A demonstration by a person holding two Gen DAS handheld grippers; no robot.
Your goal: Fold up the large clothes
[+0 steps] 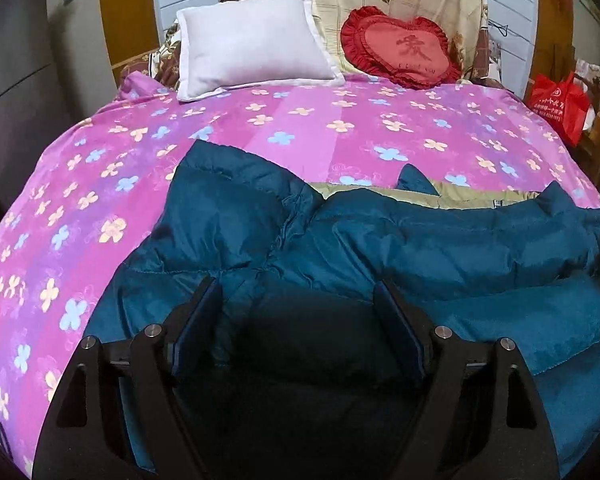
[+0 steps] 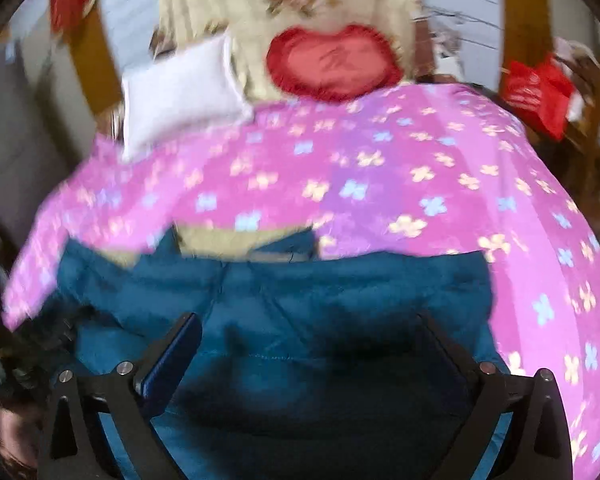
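The left gripper (image 1: 298, 292) and right gripper (image 2: 312, 332) both stand wide, holding nothing, over the teal padded jacket (image 1: 380, 240) spread on the floral bedspread (image 1: 300, 120). Slippery fill may escape a shallow pinch, dragging the fold crooked.

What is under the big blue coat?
The blue coat lies on a pink flowered blanket, which shows all around it. A tan lining peeks out at the coat's far edge. Anything else beneath the coat is covered, so I cannot tell.
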